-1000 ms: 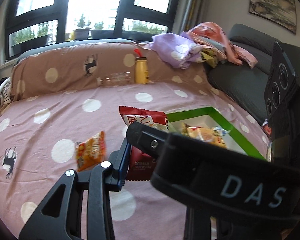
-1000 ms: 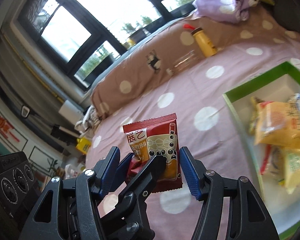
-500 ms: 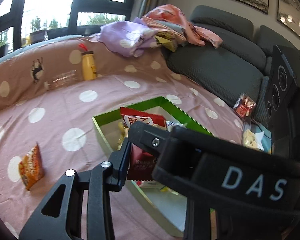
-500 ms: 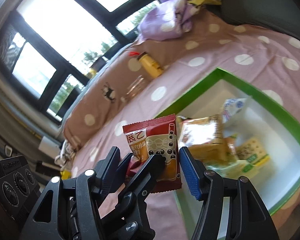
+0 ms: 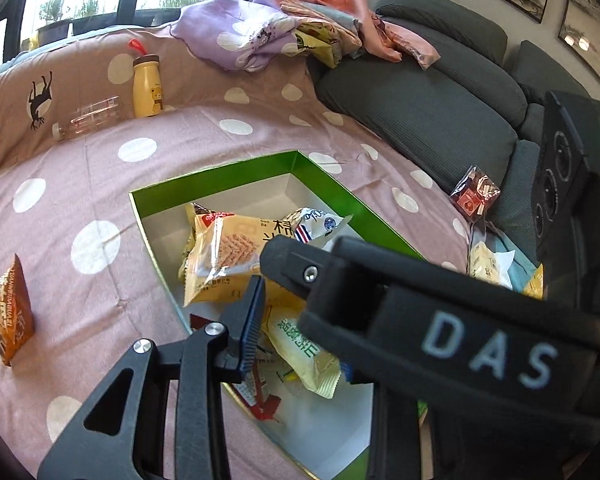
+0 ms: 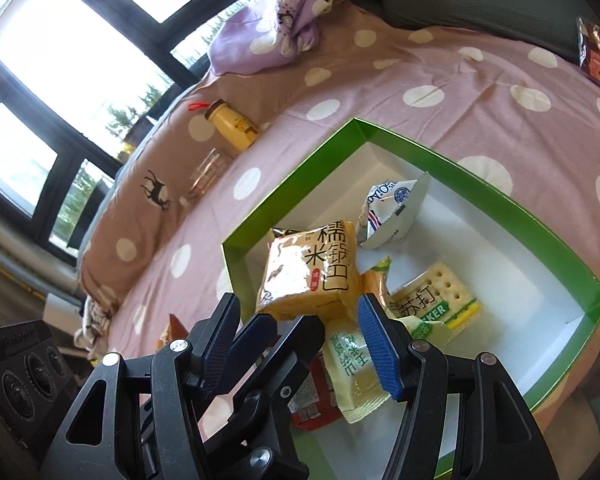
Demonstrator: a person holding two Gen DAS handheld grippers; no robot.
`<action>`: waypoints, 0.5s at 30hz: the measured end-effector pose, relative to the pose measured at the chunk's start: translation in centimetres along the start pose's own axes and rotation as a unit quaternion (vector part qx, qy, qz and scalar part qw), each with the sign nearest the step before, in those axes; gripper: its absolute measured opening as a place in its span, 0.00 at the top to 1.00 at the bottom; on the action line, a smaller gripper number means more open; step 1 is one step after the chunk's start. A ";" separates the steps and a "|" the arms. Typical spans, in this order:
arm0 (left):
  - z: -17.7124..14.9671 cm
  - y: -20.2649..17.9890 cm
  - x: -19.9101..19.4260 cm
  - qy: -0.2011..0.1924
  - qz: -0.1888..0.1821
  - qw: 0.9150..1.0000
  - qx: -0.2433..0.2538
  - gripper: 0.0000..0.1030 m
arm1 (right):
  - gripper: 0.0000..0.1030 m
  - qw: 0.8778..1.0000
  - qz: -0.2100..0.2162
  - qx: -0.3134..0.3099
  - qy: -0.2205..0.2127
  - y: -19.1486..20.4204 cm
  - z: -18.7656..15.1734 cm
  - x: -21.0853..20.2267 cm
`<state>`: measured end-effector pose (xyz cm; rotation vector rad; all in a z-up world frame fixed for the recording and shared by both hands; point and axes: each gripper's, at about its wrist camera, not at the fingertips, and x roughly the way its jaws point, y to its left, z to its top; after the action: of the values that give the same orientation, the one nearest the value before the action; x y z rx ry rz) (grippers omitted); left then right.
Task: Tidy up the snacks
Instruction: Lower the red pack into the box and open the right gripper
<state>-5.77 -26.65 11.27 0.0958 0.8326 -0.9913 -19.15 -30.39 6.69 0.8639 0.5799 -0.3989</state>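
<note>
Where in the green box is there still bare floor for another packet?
Free: the white floor of the green box along its far and right walls, past the blue-and-white packet and the cracker pack. Crowded: the near-left part, where the yellow rice-cracker bag, a pale green packet and a red packet overlap.

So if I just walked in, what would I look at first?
Probably the bright green box in the middle of the pink spotted blanket, with snack packets piled inside, a big yellow cracker packet on top. Then the black grippers right up front, and one orange packet alone on the blanket, outside the box.
</note>
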 end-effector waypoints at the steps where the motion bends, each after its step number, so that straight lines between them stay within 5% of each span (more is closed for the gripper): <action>1: -0.1 0.1 -0.2 -0.002 0.005 1.000 0.000 0.68 | 0.37 1.000 0.000 0.002 0.002 0.0 0.0 0.1; 4: -0.2 1.1 -1.3 -0.008 0.021 1.000 -0.009 0.64 | 0.37 1.000 0.008 0.001 0.002 0.3 -0.2 0.2; 10: -0.8 6.3 -5.4 -0.038 0.111 0.992 -0.052 0.18 | 0.36 0.999 0.024 -0.020 -0.014 2.2 -0.4 0.1; 15: -2.6 11.9 -8.6 -0.048 0.194 0.975 -0.099 0.16 | 0.28 0.998 0.057 -0.036 -0.014 4.3 -1.1 0.6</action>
<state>-0.38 -12.74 11.71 0.0361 0.7839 -0.5387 -16.72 -26.98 8.30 0.8163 0.5141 -0.2833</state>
